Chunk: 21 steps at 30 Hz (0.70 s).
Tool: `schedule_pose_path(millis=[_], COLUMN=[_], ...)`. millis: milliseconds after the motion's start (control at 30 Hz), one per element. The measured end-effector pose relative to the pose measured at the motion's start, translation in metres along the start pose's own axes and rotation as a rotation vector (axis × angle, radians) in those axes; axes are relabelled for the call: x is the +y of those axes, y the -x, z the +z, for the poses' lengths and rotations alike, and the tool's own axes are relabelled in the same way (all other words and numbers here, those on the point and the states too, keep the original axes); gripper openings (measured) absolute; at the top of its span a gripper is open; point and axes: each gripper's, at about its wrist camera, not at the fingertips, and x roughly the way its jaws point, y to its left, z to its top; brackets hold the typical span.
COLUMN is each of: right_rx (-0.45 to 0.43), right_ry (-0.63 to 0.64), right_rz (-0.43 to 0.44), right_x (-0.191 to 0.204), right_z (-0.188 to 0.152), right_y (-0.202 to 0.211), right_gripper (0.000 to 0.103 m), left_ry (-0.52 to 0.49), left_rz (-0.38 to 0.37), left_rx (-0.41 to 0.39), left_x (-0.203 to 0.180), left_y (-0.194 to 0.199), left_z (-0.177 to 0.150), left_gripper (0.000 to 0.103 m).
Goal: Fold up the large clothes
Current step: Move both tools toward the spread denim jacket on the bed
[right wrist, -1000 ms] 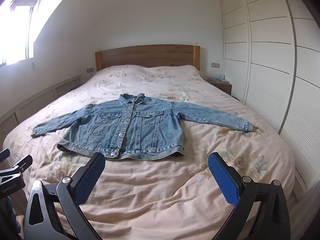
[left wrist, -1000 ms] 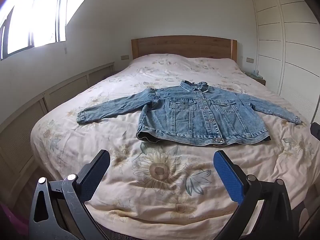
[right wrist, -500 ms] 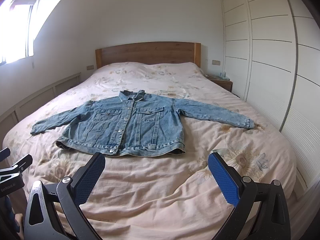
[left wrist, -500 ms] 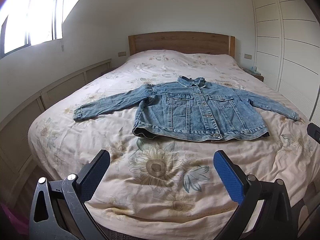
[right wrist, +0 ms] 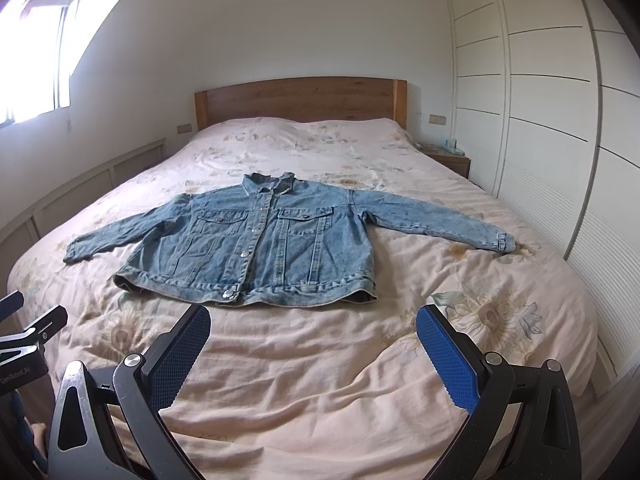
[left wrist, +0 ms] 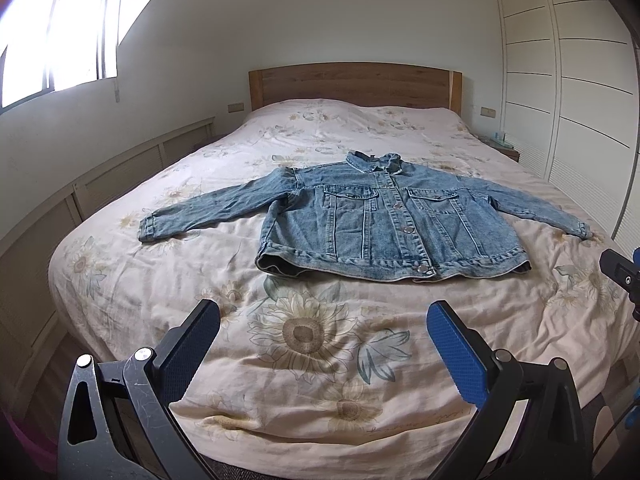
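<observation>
Blue pads (left wrist: 456, 354) on the left gripper (left wrist: 324, 344), jaws spread wide, nothing between them; it hangs above the foot of the bed (left wrist: 120, 280), over a big printed sunflower (left wrist: 300, 334) on the sheet. Right gripper (right wrist: 314, 350) likewise wide apart and holding nothing, its blue pads (right wrist: 446, 360) above wrinkled sheet near the foot edge. Each gripper's edge peeks into the other's view: right one at far right of the left view, left one at far left of the right view.

Beyond both grippers, apart from them, the jacket (left wrist: 384, 220) (right wrist: 260, 244): blue denim, lying flat face up mid-bed, buttoned, collar toward the headboard (left wrist: 352, 82), hem toward the grippers. Both sleeves stretched out sideways, cuffs resting on the sheet. Two chest pockets with flaps visible. Hem slightly lifted at the left corner in the left view.

Sheet is pale pink with floral print. Wooden headboard against a white wall. Window (left wrist: 60, 36) on the left, bright. White wardrobe (right wrist: 540, 100) on the right, small nightstand (right wrist: 450, 158) beside it with items too small to tell.
</observation>
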Motion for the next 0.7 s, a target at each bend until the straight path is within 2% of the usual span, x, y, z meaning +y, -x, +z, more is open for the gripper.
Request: schedule_pose_path(millis=[700], right_rx=[0.029], right_ry=[-0.003], right_rz=[0.001], right_x=[-0.0017], right_z=[-0.0048], right_y=[-0.0090], right_gripper=[0.103], left_ry=[-0.012], left_rz=[-0.024], left_rx=[0.017], left_x=[-0.0004], left_y=[-0.0054], left_z=[-0.0024], left_gripper=[0.102])
